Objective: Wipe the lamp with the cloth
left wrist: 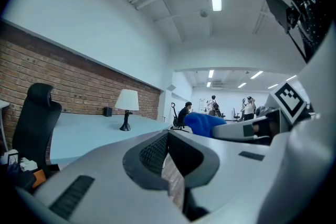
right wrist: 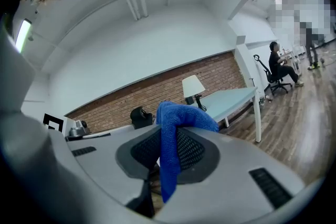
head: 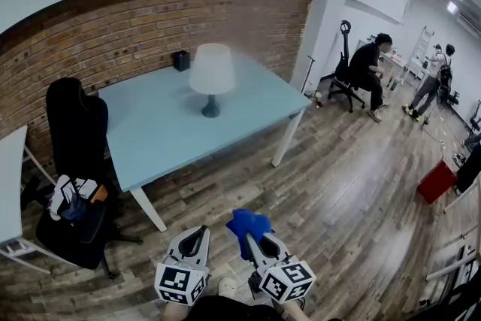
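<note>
Fingers of right gripper (head: pixel 252 237) clamping a bunched blue cloth (head: pixel 249 222), left gripper (head: pixel 198 231) fingers pressing together, white-shaded, dark-based lamp (head: pixel 211 79) standing far off on the pale-blue bench (head: pixel 165 135).

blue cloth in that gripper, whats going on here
A person stands on the wood floor, some way from the light blue table, with a gripper in each hand. The right gripper is shut on a blue cloth; the left gripper is shut and empty. The lamp stands upright on the table, untouched, so no wiping has begun.
</note>
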Motion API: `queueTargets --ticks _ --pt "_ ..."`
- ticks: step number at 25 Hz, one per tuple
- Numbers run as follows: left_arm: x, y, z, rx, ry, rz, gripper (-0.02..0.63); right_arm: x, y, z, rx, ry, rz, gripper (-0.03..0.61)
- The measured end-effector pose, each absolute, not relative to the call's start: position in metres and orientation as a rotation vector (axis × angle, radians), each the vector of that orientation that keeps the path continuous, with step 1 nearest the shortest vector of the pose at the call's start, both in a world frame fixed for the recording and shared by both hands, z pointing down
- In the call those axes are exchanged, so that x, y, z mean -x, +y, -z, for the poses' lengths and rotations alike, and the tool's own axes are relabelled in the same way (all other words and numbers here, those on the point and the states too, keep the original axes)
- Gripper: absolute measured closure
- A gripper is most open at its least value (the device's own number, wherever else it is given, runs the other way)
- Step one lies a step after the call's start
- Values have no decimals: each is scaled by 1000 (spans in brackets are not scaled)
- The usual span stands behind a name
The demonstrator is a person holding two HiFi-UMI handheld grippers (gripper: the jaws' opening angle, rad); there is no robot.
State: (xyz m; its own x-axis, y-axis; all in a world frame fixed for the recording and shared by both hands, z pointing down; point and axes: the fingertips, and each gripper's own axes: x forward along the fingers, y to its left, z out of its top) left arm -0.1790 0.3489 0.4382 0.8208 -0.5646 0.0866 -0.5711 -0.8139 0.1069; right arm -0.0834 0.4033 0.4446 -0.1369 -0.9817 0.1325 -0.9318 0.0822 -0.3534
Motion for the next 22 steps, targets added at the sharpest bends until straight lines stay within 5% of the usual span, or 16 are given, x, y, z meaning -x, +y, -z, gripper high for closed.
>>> queueTargets --ticks 22 --pt "69 232 -437 -2912 -929 -70 604 -31 288 -444 1937 2195 489 517"
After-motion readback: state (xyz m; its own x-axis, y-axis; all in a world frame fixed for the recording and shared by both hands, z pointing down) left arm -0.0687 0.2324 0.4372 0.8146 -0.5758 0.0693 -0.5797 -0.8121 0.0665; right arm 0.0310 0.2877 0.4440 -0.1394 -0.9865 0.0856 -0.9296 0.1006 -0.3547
